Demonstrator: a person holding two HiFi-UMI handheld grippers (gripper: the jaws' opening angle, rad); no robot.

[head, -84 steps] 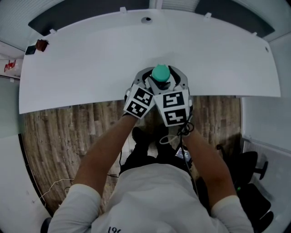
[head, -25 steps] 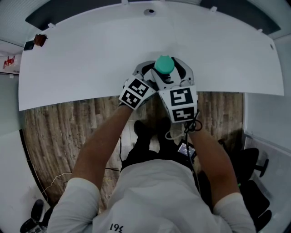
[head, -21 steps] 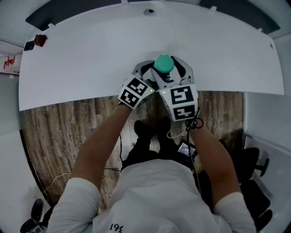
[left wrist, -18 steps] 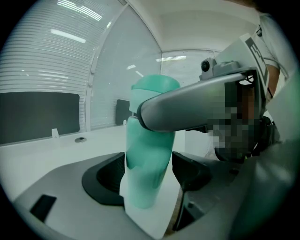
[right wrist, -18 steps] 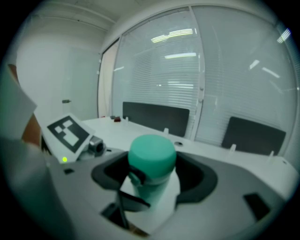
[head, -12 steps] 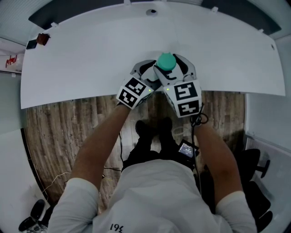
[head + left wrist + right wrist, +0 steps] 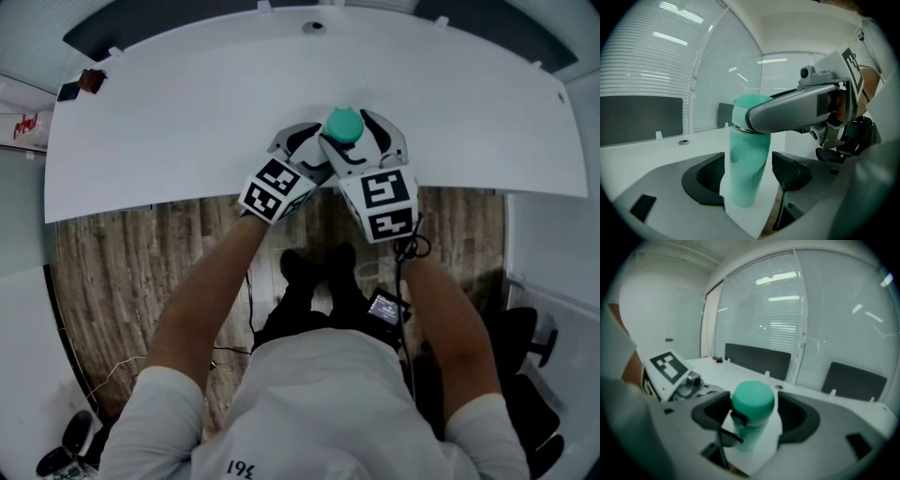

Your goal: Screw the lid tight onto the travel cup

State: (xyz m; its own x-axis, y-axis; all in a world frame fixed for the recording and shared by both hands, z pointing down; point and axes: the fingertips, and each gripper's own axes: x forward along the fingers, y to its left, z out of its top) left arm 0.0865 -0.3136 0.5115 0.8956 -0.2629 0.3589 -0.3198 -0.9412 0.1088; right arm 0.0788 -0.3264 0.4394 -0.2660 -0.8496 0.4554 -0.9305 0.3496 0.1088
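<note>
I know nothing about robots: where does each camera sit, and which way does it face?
Head view: on the person's head, facing down at the table; both forearms show.
Left gripper view: on the left gripper, looking along its jaws closed on the travel cup; the right gripper reaches across above.
Right gripper view: on that gripper, looking along its jaws closed on the lid; the left gripper's cube shows.
Shared: both gripper views show the cup.
</note>
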